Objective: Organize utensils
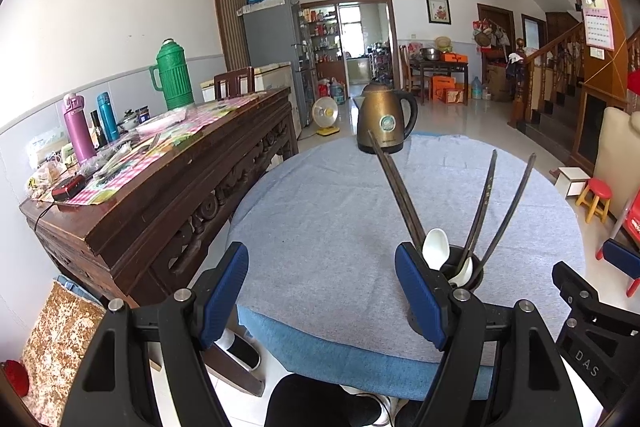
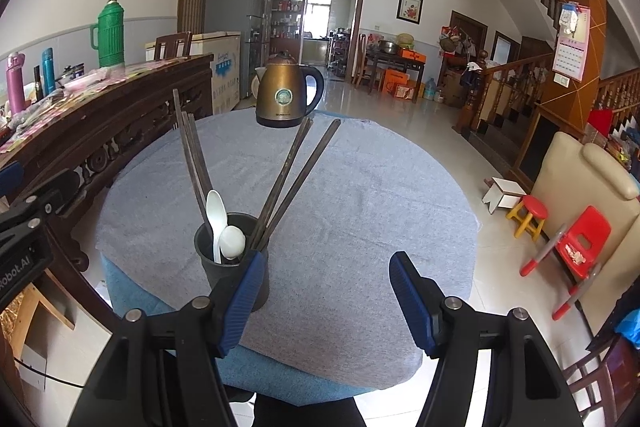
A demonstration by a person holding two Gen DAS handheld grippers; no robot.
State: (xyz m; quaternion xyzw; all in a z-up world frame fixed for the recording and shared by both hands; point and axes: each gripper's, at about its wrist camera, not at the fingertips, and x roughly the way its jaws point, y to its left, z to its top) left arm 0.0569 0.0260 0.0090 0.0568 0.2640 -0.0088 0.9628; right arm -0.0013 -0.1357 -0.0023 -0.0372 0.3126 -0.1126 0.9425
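Observation:
A dark cup (image 2: 232,267) stands near the front of the round table with the grey cloth (image 2: 360,195). It holds several dark chopsticks (image 2: 296,179) leaning out both ways and two white spoons (image 2: 218,219). In the left wrist view the cup (image 1: 464,267) sits just behind the right finger, with chopsticks (image 1: 400,195) and a spoon (image 1: 434,247) sticking up. My left gripper (image 1: 320,291) is open and empty, left of the cup. My right gripper (image 2: 328,299) is open and empty, right of the cup, its left finger in front of the cup's side.
A bronze kettle (image 2: 286,91) stands at the table's far edge. A carved wooden sideboard (image 1: 160,195) with flasks and a green thermos (image 1: 172,75) runs along the left. A red chair (image 2: 580,243) and small stool (image 2: 528,215) stand on the floor at right.

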